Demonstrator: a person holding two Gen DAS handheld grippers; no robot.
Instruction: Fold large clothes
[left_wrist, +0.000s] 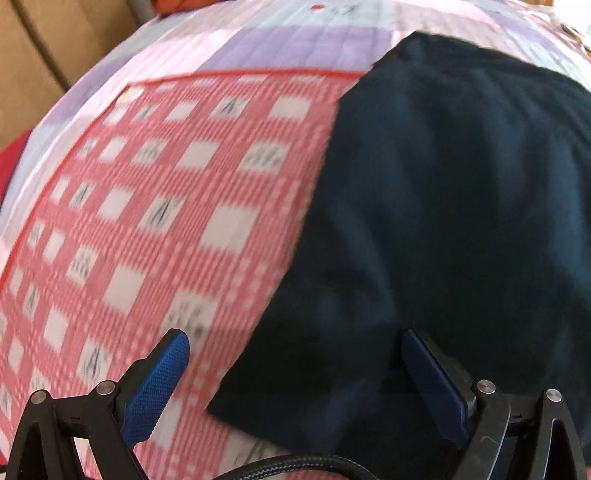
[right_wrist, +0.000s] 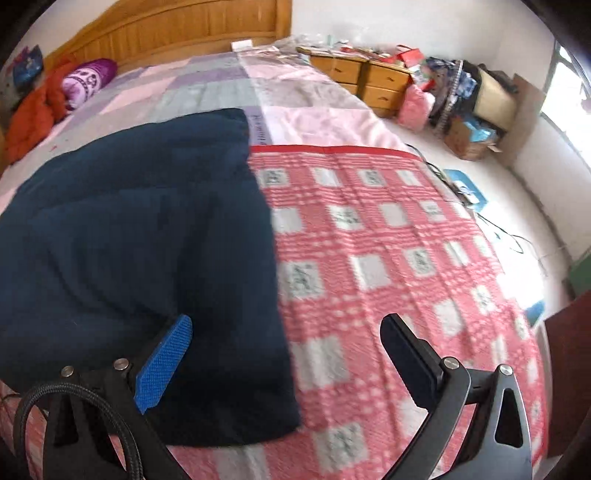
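Dark navy garment lies flat on the bed, both grippers spread above its near corners.

The pink-and-white checked cotton bedspread (right_wrist: 388, 258) covers the bed; the dark navy cloth garment (right_wrist: 140, 240) lies on it from about nine to eleven o'clock in the right wrist view, apparently already folded. The left gripper (left_wrist: 295, 354) and right gripper (right_wrist: 286, 332) both hang with fingers wide apart, holding nothing. To do the next fold well, I judge each should pinch a near corner through every layer, then lift together evenly.
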